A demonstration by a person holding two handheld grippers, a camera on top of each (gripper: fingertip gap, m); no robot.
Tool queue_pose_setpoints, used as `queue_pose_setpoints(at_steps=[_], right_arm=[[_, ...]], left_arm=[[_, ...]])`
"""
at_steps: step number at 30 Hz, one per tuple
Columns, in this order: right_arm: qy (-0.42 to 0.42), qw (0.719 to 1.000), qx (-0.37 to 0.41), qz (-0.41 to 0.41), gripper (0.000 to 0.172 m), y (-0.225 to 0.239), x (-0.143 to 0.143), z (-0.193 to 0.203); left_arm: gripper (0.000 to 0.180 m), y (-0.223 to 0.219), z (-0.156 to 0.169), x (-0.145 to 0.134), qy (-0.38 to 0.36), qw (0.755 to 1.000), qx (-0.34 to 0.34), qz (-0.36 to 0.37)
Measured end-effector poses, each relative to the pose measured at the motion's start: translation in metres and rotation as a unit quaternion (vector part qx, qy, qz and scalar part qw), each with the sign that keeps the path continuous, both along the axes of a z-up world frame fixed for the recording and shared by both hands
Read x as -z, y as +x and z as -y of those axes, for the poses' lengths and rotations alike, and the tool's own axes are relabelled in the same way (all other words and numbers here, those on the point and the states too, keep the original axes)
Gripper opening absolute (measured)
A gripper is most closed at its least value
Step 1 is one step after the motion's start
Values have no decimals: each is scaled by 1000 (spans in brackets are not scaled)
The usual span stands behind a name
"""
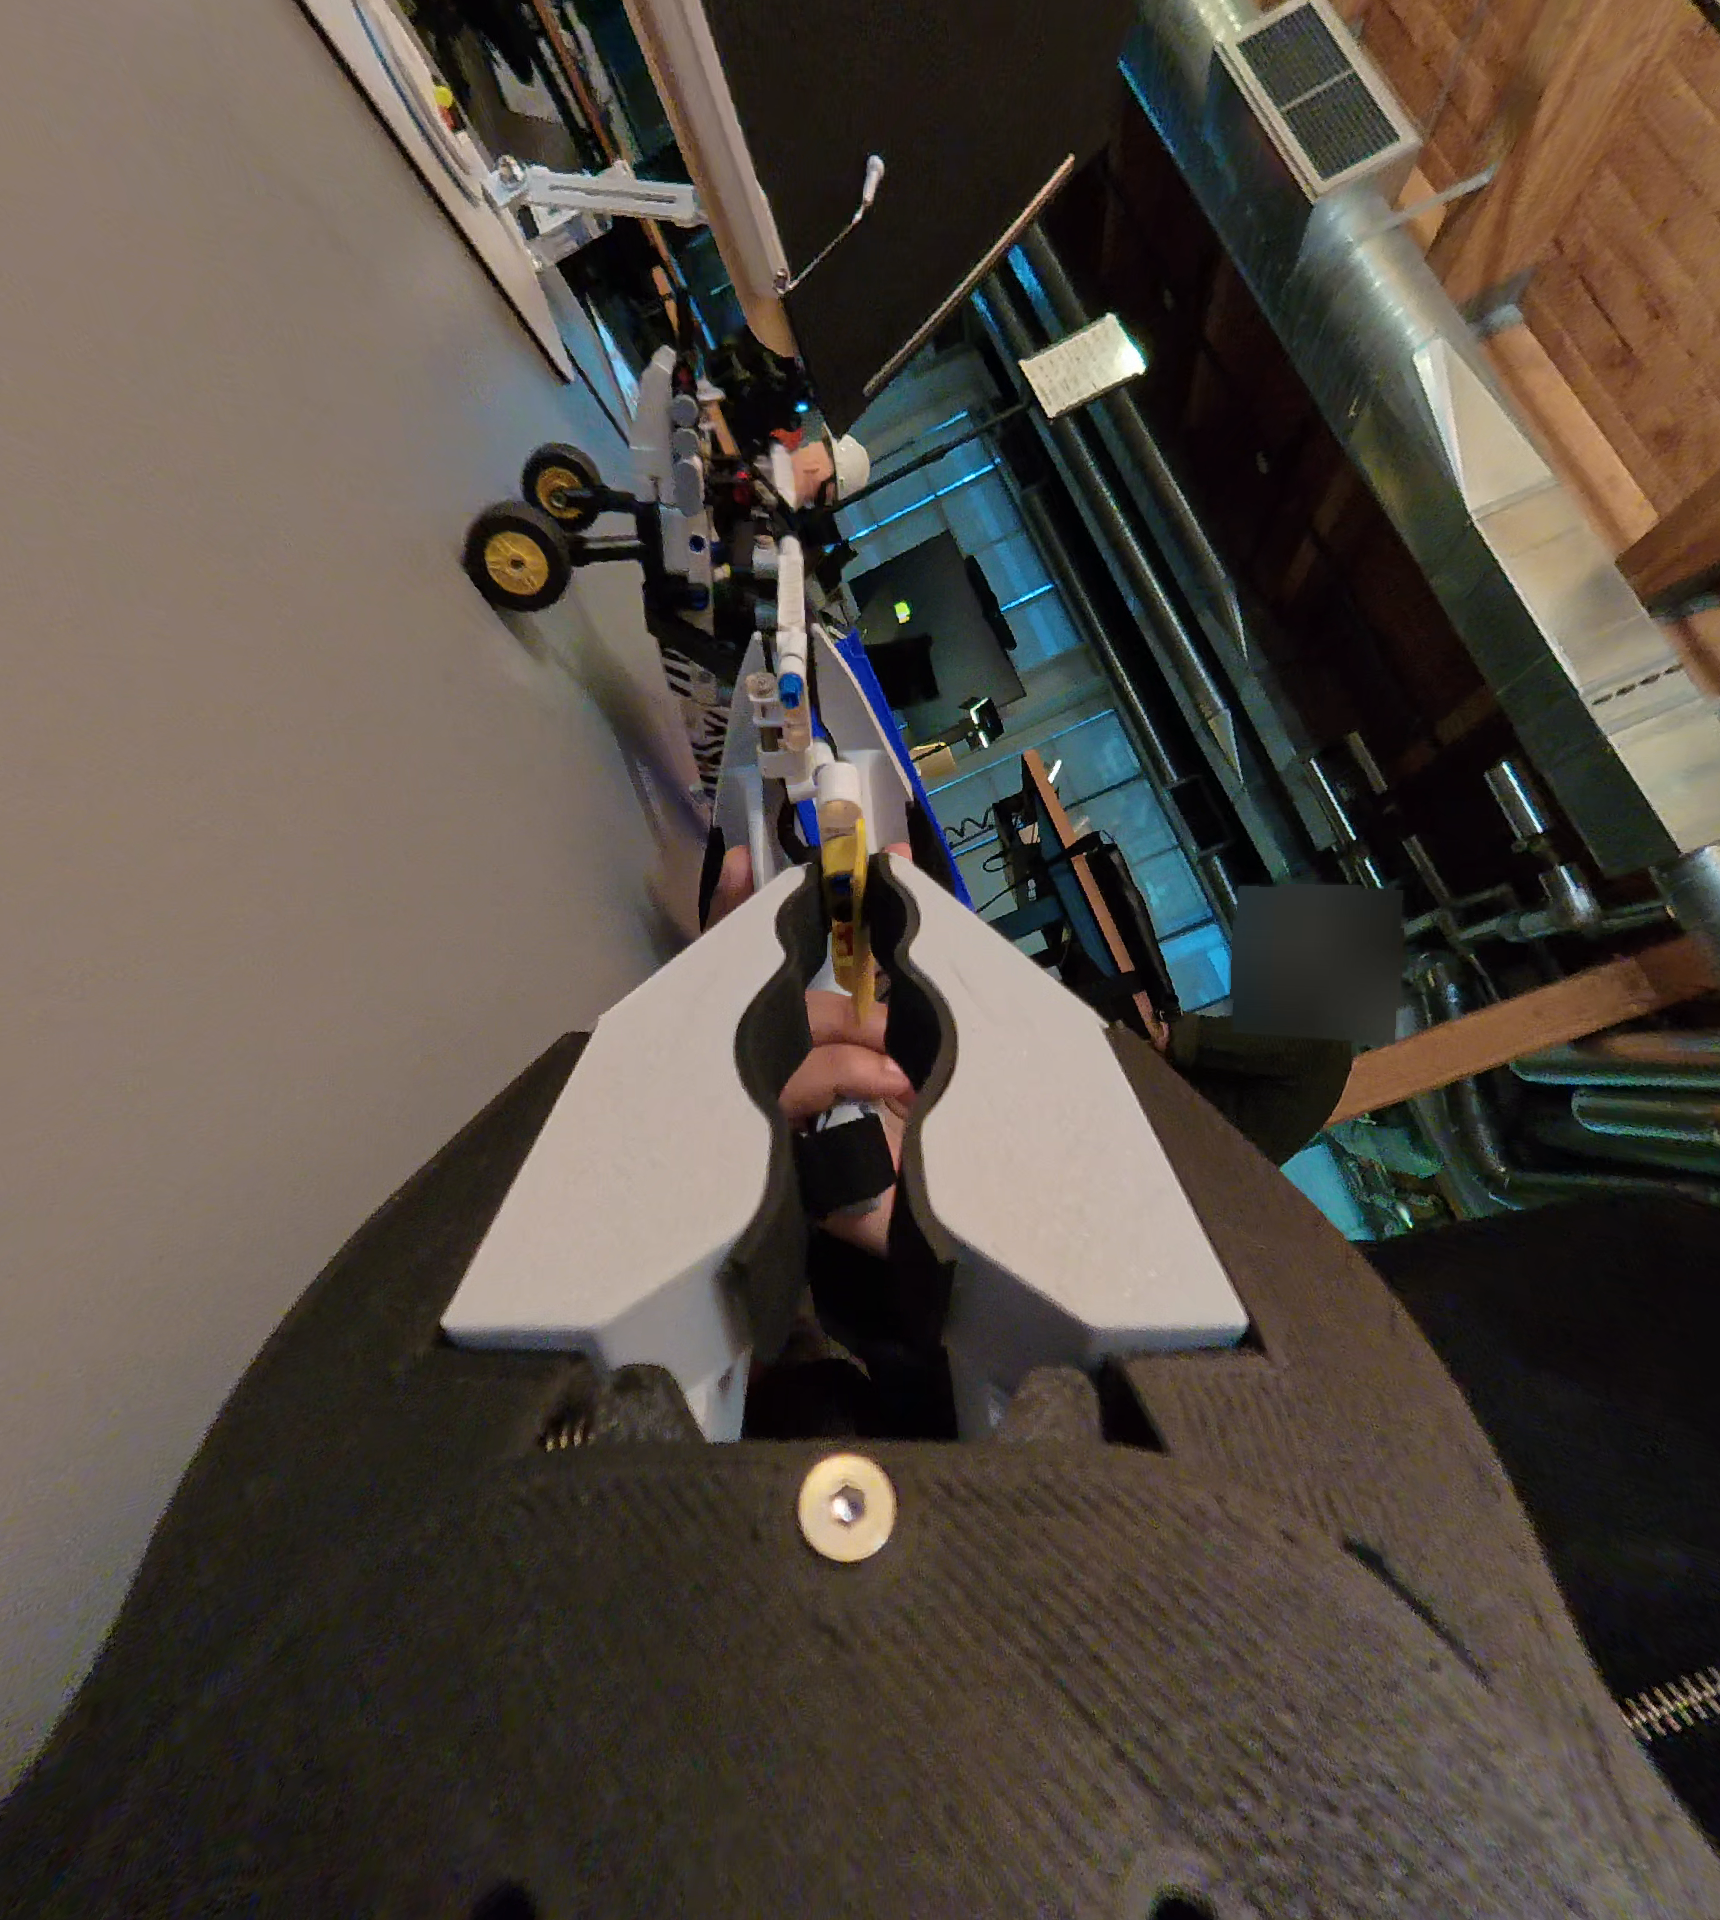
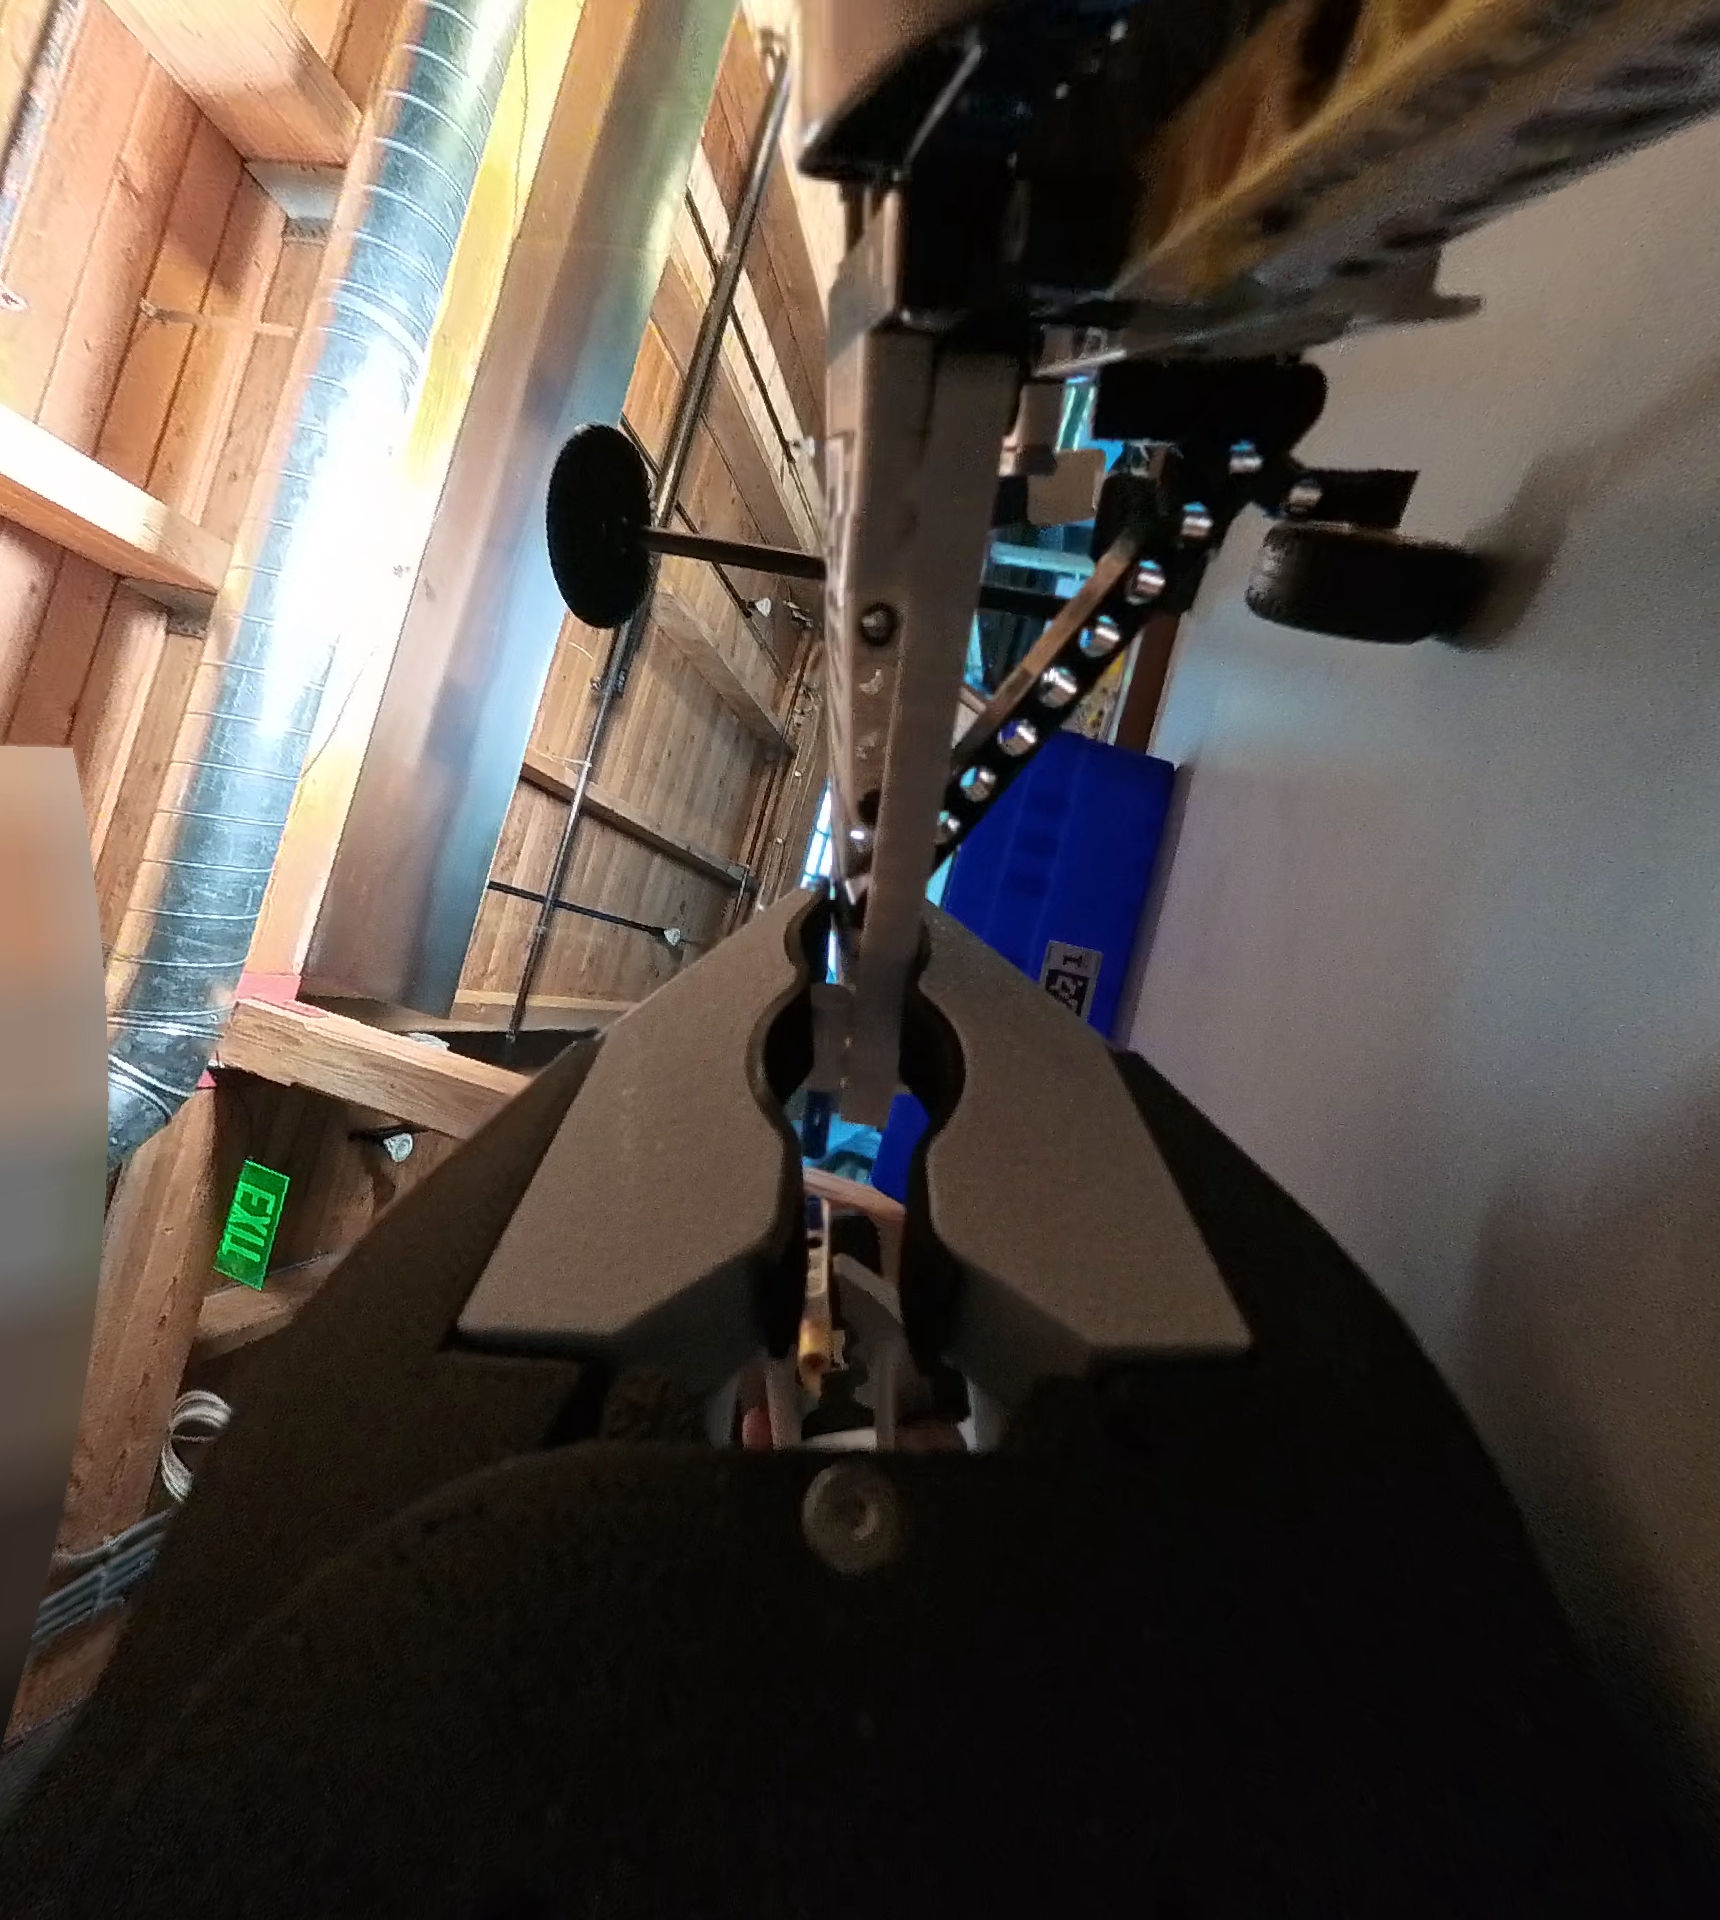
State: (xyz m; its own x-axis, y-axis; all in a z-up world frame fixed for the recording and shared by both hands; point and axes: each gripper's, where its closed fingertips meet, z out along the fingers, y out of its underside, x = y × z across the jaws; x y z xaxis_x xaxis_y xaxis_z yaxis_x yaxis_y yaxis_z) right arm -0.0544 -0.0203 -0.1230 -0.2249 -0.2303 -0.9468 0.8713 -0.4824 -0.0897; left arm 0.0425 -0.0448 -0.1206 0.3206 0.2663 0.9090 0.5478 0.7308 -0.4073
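Clamping a yellow piece [image 1: 848, 914] of the toy model, left gripper [image 1: 851, 894] is holding firm; right gripper [image 2: 871, 940] is pinching the model's grey beam [image 2: 897, 727] above the bench [image 2: 1458, 935].

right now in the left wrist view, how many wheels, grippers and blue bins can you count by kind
wheels, black with gold hubs: 2, and
grippers: 1, the left gripper, clamped on a yellow toy piece
blue bins: 1, partly hidden behind the white toy assembly
total: 4
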Motion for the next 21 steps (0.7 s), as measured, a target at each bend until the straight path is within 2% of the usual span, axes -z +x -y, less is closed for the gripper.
queue_pose_setpoints(at_steps=[14,21], right_arm=[[-28,998,-60,12,7,3,-4,2],[-47,994,-93,19,7,-8,-9,34]], left_arm=[[7,1,-4,-6,4,1000,8,-22],[7,1,-4,-15,-6,999,6,-38]])
